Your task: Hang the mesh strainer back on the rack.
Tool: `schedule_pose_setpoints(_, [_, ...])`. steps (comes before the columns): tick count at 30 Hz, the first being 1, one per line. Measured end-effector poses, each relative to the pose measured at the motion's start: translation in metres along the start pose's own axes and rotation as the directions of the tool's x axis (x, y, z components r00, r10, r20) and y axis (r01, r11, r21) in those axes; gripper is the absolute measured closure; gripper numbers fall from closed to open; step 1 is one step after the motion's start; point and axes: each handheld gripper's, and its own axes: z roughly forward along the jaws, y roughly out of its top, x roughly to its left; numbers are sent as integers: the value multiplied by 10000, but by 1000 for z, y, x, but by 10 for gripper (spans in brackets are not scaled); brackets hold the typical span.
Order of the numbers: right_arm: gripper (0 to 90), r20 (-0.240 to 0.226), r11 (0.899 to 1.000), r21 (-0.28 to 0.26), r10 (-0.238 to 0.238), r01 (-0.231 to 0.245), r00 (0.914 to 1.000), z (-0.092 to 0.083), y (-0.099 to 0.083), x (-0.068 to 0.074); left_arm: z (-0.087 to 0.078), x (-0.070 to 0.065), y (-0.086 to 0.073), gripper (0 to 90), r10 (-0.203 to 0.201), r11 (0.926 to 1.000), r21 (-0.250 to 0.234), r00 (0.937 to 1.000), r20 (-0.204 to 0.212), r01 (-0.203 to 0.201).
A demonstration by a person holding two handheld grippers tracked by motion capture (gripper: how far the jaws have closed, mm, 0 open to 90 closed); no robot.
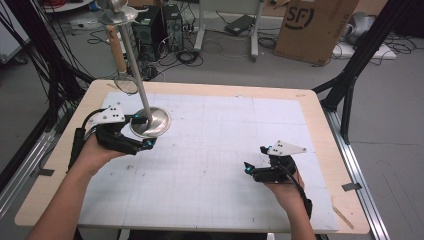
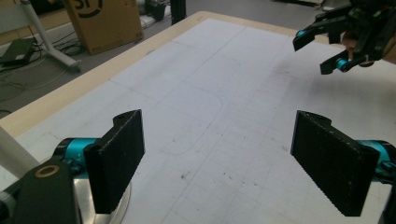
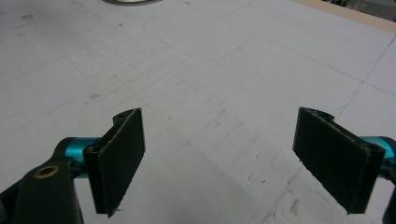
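A shiny metal stand with a round base (image 1: pixel 156 120) sits at the left of the white gridded mat (image 1: pixel 220 145). Its thin pole (image 1: pixel 131 55) leans up to a small top plate. My left gripper (image 1: pixel 142 132) is open right at the near side of the base, one jaw by the pole's foot and the other in front of the rim. In the left gripper view (image 2: pixel 219 158) nothing lies between the pads, and the base (image 2: pixel 114 210) shows under the left jaw. My right gripper (image 1: pixel 254 159) is open over bare mat at the right, with empty jaws (image 3: pixel 219 158).
A wooden-handled wire strainer (image 1: pixel 120 57) hangs beside the pole, over the table's far left corner. The wooden table edge (image 1: pixel 320 107) frames the mat. On the floor beyond are a cardboard box (image 1: pixel 312 25), cables and black frame legs. The right gripper (image 2: pixel 313 55) also appears at the upper right of the left gripper view.
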Motion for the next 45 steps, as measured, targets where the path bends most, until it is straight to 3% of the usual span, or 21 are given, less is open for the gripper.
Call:
schedule_pose_setpoints(4, [159, -4, 10000, 7, 14, -14, 10000, 0, 0, 0, 3, -3, -9, 181, 72, 9999, 104, 9997, -219, -69])
schedule_pose_setpoints(9, [159, -26, 10000, 49, 25, -25, 10000, 0, -2, 0, 7, -3, -22, 181, -155, 9998, 145, 9994, -294, 160])
schedule_pose_setpoints(17, [159, -33, 9999, 130, -23, 24, 10000, 2, -2, 0, 11, -5, -38, 181, -41, 9988, 476, 9980, -633, 72])
schedule_pose_setpoints(26, [159, -84, 9997, 240, 8, -6, 10000, 5, -2, -1, 19, -8, -50, 181, 82, 9984, 565, 9925, -1218, -13])
schedule_pose_setpoints(32, [159, -36, 9998, 209, -36, 37, 10000, 3, -2, 0, 21, -10, -50, 181, 205, 9963, 854, 9934, -1128, -109])
schedule_pose_setpoints(45, [159, -33, 9997, 217, -109, 110, 9999, 3, -1, 2, 26, -14, -52, 181, 107, 9964, 849, 9950, -991, -23])
